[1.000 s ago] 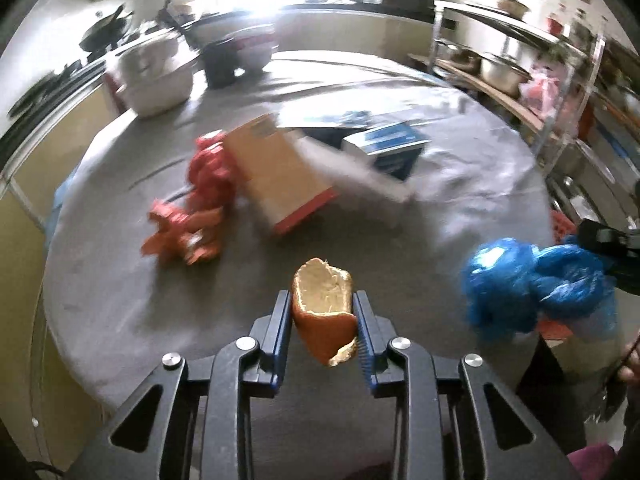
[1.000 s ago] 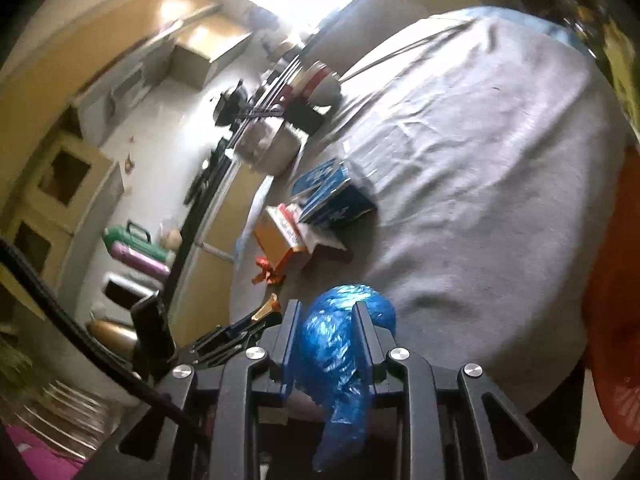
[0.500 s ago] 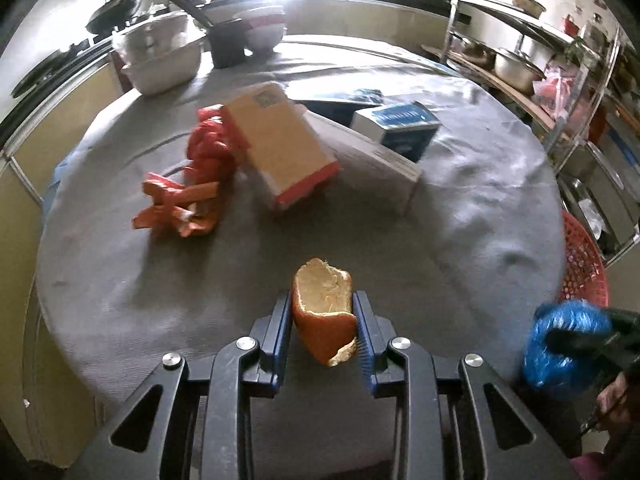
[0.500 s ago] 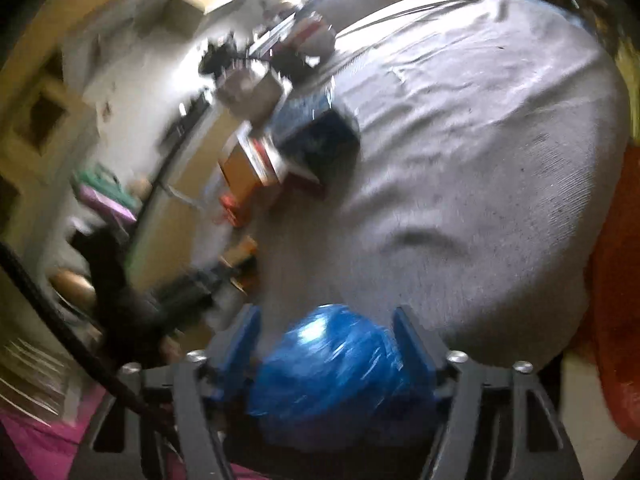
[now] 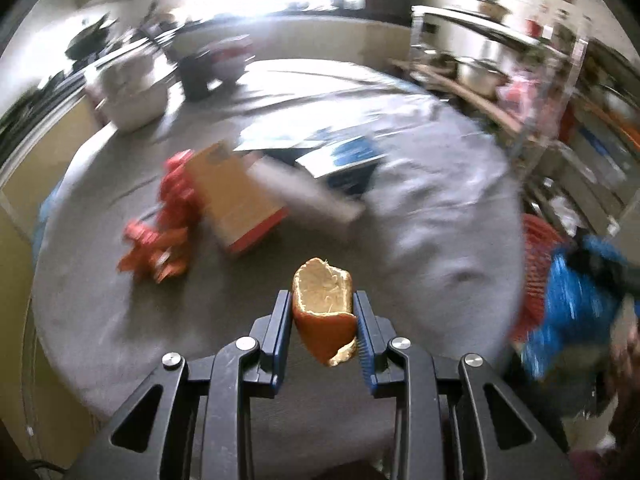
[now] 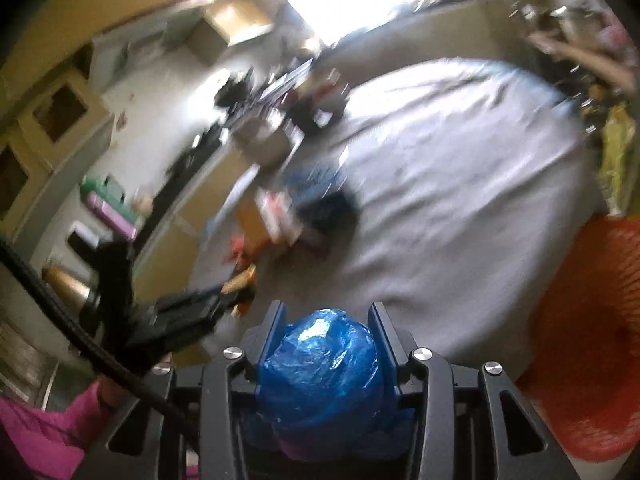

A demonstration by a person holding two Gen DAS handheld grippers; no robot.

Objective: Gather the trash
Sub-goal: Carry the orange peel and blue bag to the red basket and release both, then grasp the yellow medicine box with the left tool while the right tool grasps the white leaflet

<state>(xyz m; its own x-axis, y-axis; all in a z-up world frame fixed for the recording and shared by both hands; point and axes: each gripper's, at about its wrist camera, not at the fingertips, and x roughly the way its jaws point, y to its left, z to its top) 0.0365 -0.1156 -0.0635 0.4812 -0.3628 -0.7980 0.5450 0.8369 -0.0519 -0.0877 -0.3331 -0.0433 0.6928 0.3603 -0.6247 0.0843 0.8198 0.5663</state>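
Frankly no writing legible: orange carton [image 5: 234,196] and blue box [image 5: 352,156] blurred.

Round table [image 5: 432,248], grey cloth-covered. Towards its middle: orange carton [image 5: 236,196], red wrappers [image 5: 160,236] touching its left side, blue boxes [image 5: 348,160] just beyond. At the far-left edge: white pot [image 5: 132,100], dark cup [image 5: 196,76].
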